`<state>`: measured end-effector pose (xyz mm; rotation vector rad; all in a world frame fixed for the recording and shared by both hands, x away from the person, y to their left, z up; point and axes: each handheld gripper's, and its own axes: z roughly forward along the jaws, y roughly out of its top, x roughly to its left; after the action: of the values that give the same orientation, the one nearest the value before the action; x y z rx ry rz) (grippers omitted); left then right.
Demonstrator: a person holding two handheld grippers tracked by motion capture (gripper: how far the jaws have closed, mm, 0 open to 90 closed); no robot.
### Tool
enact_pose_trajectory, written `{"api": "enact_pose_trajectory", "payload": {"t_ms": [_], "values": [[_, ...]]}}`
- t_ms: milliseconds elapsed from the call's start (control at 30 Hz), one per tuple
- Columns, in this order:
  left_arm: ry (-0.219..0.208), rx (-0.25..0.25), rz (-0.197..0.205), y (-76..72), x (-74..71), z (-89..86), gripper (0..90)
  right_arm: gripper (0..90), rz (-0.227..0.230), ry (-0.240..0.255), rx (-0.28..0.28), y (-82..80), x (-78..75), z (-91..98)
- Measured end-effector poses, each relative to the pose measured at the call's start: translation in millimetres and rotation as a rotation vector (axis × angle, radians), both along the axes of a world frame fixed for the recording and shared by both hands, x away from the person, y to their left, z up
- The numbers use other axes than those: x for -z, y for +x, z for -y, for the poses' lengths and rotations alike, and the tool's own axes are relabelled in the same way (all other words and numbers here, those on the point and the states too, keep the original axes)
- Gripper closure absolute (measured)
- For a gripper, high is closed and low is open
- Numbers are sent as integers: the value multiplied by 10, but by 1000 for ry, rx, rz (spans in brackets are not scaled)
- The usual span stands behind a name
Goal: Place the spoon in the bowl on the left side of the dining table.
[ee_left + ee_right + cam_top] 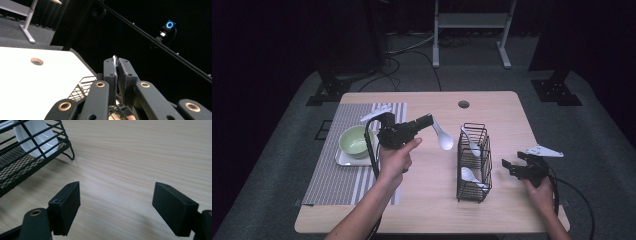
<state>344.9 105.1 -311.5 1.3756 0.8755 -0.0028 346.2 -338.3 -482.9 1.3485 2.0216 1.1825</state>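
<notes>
My left gripper [430, 120] is held above the table's middle, shut on the handle of a white spoon [443, 137] whose bowl hangs down to the right. In the left gripper view the jaws pinch the spoon's thin white edge [114, 61]. A black wire basket [474, 162] stands right of centre with two white spoons [471, 141] inside. One of them shows through the bars of the basket [10, 157] as a white spoon [37, 137]. My right gripper [508, 166] rests low on the table just right of the basket, open with nothing between its jaws [116, 207].
A green bowl [355, 140] sits on a white tray [341, 158] on a striped grey placemat [342, 180] at the left. A round cable hole [463, 104] is near the table's far edge. Stand legs and cables lie on the floor beyond.
</notes>
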Motion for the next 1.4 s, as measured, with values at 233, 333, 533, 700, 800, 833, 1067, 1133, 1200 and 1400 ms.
{"api": "enact_pose_trajectory", "payload": {"t_ms": [233, 333, 533, 700, 800, 833, 1067, 1133, 1200, 1400], "values": [[-5, -36, -16, 31, 66, -167, 854, 212, -2, 1, 3, 1, -1, 1], [-8, -48, -21, 36, 82, -214, 854, 212, -3, 0, 3, 2, 0, -1], [-5, -88, -36, 64, 131, -367, 855, 212, -3, -3, 4, 4, 1, -4], [-13, -113, -43, 80, 168, -473, 854, 212, -5, -6, 6, 4, 1, -6], [-11, -123, -47, 85, 173, -507, 854, 212, -5, -6, 5, 5, 1, -7], [-9, -130, -49, 88, 176, -528, 854, 212, -5, -6, 5, 5, 1, -7], [-14, -159, -51, 107, 182, -634, 854, 212, -5, -6, 5, 5, 1, -7], [-19, -166, -53, 110, 185, -666, 854, 212, -6, -7, 6, 5, 1, -8], [-16, -174, -53, 115, 188, -692, 854, 212, -6, -7, 6, 5, 1, -9], [-26, -198, -57, 131, 211, -785, 854, 212, -7, -10, 7, 5, 1, -13]]}}
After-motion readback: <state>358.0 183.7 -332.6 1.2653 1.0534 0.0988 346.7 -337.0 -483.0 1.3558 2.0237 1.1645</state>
